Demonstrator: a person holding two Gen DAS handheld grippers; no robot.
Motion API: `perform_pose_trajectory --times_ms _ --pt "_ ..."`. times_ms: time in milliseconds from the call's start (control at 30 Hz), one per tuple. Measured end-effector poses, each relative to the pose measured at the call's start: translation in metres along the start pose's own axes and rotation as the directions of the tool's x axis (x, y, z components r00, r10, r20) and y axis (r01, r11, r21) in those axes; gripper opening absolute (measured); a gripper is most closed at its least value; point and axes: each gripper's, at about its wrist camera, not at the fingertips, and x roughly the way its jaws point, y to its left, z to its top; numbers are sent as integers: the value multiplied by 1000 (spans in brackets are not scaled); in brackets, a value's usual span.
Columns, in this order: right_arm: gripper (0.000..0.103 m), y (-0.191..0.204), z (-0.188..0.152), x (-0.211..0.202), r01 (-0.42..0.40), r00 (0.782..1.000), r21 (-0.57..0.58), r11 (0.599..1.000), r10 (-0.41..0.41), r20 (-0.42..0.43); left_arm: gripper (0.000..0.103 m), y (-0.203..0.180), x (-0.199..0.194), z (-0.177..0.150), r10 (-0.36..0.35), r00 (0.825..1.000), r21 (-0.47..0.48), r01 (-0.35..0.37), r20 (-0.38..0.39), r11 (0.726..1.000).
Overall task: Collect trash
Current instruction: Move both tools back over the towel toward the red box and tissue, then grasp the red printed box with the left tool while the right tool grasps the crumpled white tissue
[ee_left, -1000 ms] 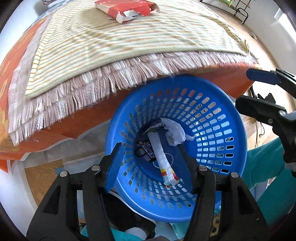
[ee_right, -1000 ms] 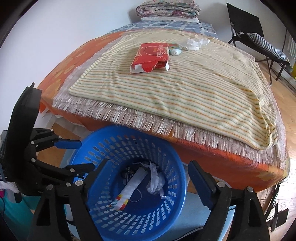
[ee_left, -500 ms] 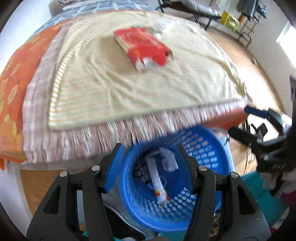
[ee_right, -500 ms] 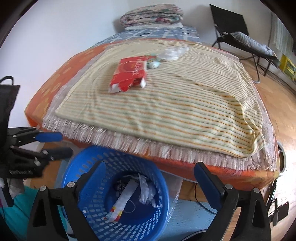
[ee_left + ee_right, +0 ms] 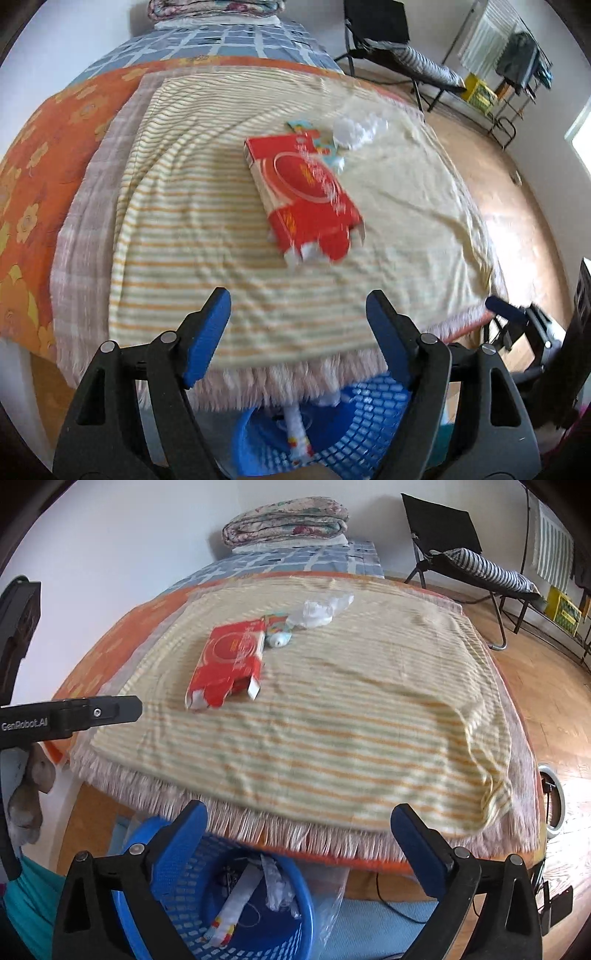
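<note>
A torn red carton (image 5: pixel 304 195) (image 5: pixel 229 661) lies on the striped blanket (image 5: pixel 203 240) on the bed. Beyond it lie a small colourful wrapper (image 5: pixel 279 635) and crumpled clear plastic (image 5: pixel 360 129) (image 5: pixel 321 609). A blue mesh basket (image 5: pixel 369 417) (image 5: pixel 184 878) stands on the floor under the bed's fringed edge, with a white strip wrapper and crumpled plastic inside. My left gripper (image 5: pixel 297 299) hovers over the blanket's near edge, its jaws opening, nothing between them. My right gripper (image 5: pixel 298 810) hangs over the fringe, jaws opening wide, also empty.
A folded quilt (image 5: pixel 286 520) sits at the bed's head. A folding chair with a striped cushion (image 5: pixel 480 568) stands on the wooden floor at the right, with a yellow crate (image 5: pixel 563 609) behind it. A cable runs on the floor under the bed.
Both grippers have lifted from over the basket toward the bed top, so the carton is now ahead. The jaws of both have spread wider.
</note>
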Motion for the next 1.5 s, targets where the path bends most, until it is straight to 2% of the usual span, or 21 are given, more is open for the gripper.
perform_pose_trajectory --times_ms 600,767,967,1133,1367,1500 --pt "101 -54 93 22 16 998 139 990 -23 53 81 -13 63 65 29 998 -14 -30 -47 999" --pt "101 -58 112 37 8 999 155 988 -15 45 81 -9 83 74 54 995 -31 -56 -84 998" --pt "101 -60 132 55 -31 999 202 979 24 35 81 -3 97 84 4 995 -104 -15 -103 994" --pt "101 -59 146 65 -44 998 224 974 35 44 81 -13 104 91 42 994 -94 -51 -99 994" --pt "101 -72 161 83 -75 997 324 943 63 46 98 -27 117 92 108 990 -57 -113 -89 992" --pt "101 -76 168 95 -84 996 355 931 76 38 99 -30 132 90 138 984 -53 -145 -116 988"
